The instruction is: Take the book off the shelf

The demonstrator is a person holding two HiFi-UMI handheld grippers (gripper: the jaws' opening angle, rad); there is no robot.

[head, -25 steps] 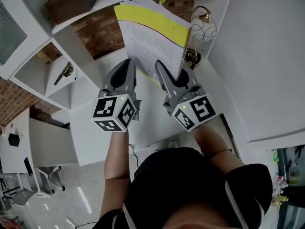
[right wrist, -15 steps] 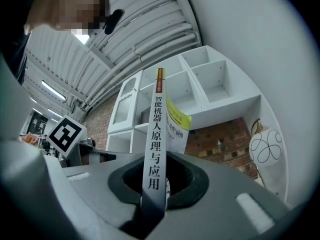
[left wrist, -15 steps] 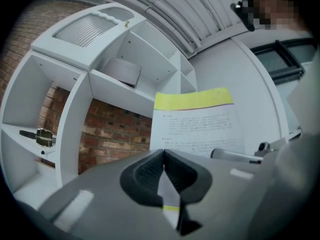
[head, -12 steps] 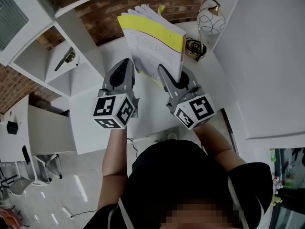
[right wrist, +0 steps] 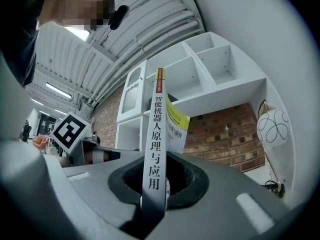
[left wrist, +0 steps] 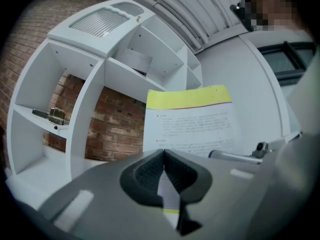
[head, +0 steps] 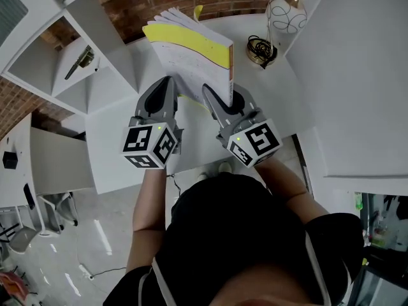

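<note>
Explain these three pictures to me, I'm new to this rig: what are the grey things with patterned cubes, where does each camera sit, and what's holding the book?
There is no robot arm here. A person holds a two-jaw gripper in each hand, and the marker cubes are part of the grippers. The top-down picture comes from a camera on the person's head. The other two cameras ride on the grippers and look along their jaws. The right gripper is shut on the spine of the book. The left gripper pinches one sheet of it, cover or page. The book stands upright over a white table with a globe lamp, beside a white shelf unit.
</note>
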